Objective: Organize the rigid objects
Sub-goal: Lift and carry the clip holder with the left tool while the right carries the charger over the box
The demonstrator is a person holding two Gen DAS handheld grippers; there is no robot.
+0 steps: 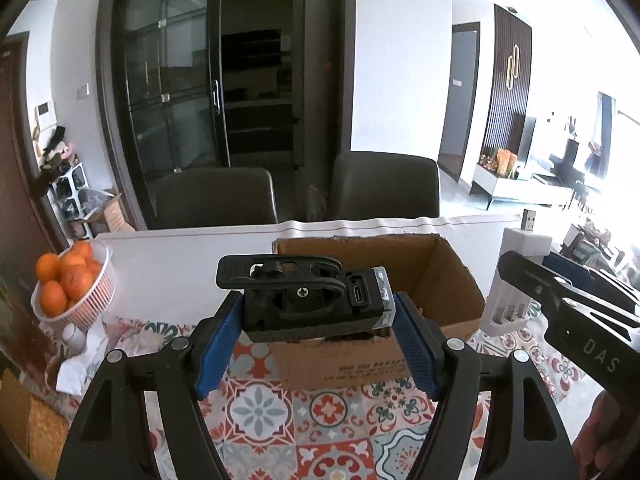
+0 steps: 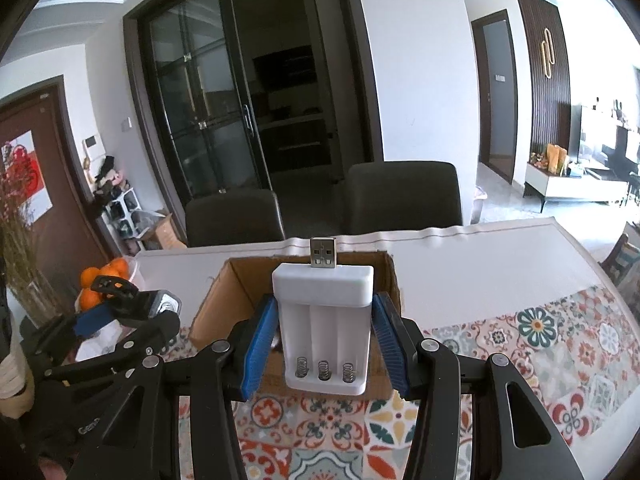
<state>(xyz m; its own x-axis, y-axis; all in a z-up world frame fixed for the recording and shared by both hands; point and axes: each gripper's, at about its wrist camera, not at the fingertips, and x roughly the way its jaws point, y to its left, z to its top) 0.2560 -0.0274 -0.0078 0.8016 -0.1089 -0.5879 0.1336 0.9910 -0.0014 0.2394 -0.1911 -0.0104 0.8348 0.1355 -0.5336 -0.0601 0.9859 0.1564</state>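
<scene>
My left gripper [image 1: 316,316] is shut on a black bike light with a rubber mount strap [image 1: 308,300], held in the air just in front of an open cardboard box [image 1: 444,276]. My right gripper [image 2: 324,340] is shut on a white USB battery charger [image 2: 324,320], its plug pointing up and three empty spring slots facing me, held in front of the same cardboard box [image 2: 224,296]. The right gripper with the charger [image 1: 516,280] shows at the right edge of the left wrist view. At the left of the right wrist view is the left gripper with the bike light [image 2: 132,300].
The table [image 2: 500,264] is white at the back and has a patterned tile cloth [image 1: 260,404] in front. A white basket of oranges [image 1: 72,284] stands at the left, with a small white bottle [image 1: 72,336] beside it. Two dark chairs [image 1: 384,184] stand behind the table.
</scene>
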